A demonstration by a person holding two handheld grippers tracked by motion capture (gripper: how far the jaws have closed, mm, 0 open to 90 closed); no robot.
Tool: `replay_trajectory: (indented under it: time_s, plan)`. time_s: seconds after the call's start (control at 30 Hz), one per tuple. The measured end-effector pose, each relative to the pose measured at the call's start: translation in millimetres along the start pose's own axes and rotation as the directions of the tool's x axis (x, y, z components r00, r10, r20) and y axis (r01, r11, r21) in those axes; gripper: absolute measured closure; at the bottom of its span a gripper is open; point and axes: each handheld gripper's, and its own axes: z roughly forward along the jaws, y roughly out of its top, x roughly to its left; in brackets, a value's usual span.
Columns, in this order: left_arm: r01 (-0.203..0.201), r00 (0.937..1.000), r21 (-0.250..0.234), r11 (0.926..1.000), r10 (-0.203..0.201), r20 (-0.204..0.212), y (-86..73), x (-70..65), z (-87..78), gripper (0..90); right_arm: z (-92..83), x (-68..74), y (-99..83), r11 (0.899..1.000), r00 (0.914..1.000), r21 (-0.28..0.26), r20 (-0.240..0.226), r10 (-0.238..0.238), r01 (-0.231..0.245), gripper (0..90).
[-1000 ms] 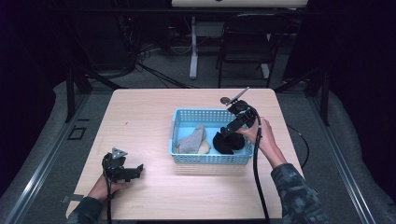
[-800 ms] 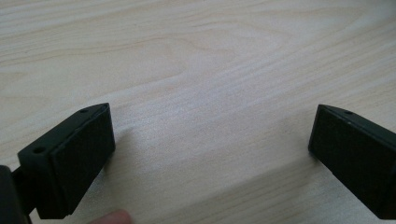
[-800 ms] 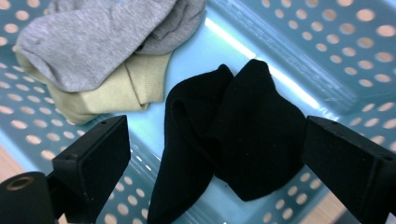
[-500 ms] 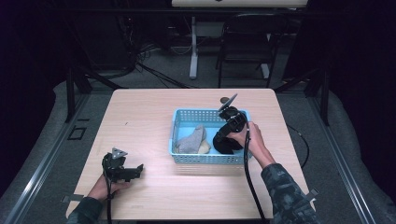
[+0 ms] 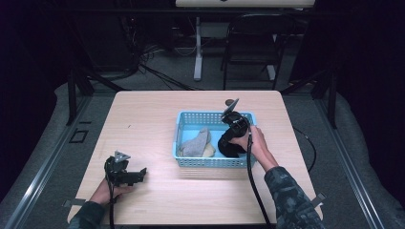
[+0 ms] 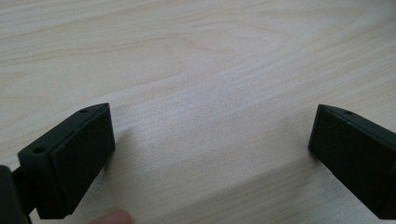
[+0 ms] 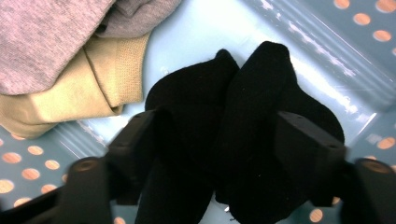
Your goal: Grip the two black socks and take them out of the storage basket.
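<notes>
Right gripper (image 7: 212,154) jaws closing round black socks (image 7: 233,116); contact unclear.

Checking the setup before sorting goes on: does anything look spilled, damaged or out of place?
Nothing stands out. The blue basket sits squarely on the table, holding the grey sock, beige sock and black socks.

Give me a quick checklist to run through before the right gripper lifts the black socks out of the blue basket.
1. Black socks between the right gripper jaws: ok.
2. Jaws have just been closing; firm pinch on the fabric: cannot tell.
3. Grey sock and beige sock outside the jaws: ok.
4. Blue basket flat on the table: ok.
5. Left gripper open, apart from the basket: ok.
</notes>
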Motion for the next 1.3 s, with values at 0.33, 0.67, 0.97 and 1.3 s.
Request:
replay_trajectory:
  time_s: [0.33, 0.67, 0.97, 1.3]
  plan:
    - [0.000, 1.0000, 0.000, 1.0000, 0.000, 0.000, 0.0, 0.0, 0.0, 0.3, -10.4, -8.6, -2.9, 1.000, 0.9995, -0.008, -0.003, 0.030, -0.030, 55.1]
    - [0.000, 1.0000, 0.000, 1.0000, 0.000, 0.000, 0.0, 0.0, 0.0, 0.3, -10.1, -12.7, -4.0, 0.999, 0.9990, 0.015, 0.007, 0.045, -0.045, 75.6]
    - [0.000, 1.0000, 0.000, 1.0000, 0.000, 0.000, 0.0, 0.0, 0.0, 0.3, -24.4, -19.8, -5.8, 0.998, 0.9983, 0.008, -0.007, 0.058, -0.058, 82.0]
    - [0.000, 1.0000, 0.000, 1.0000, 0.000, 0.000, 0.0, 0.0, 0.0, 0.3, -51.7, -22.8, -4.3, 0.995, 0.9968, -0.052, -0.010, 0.079, -0.080, 82.6]
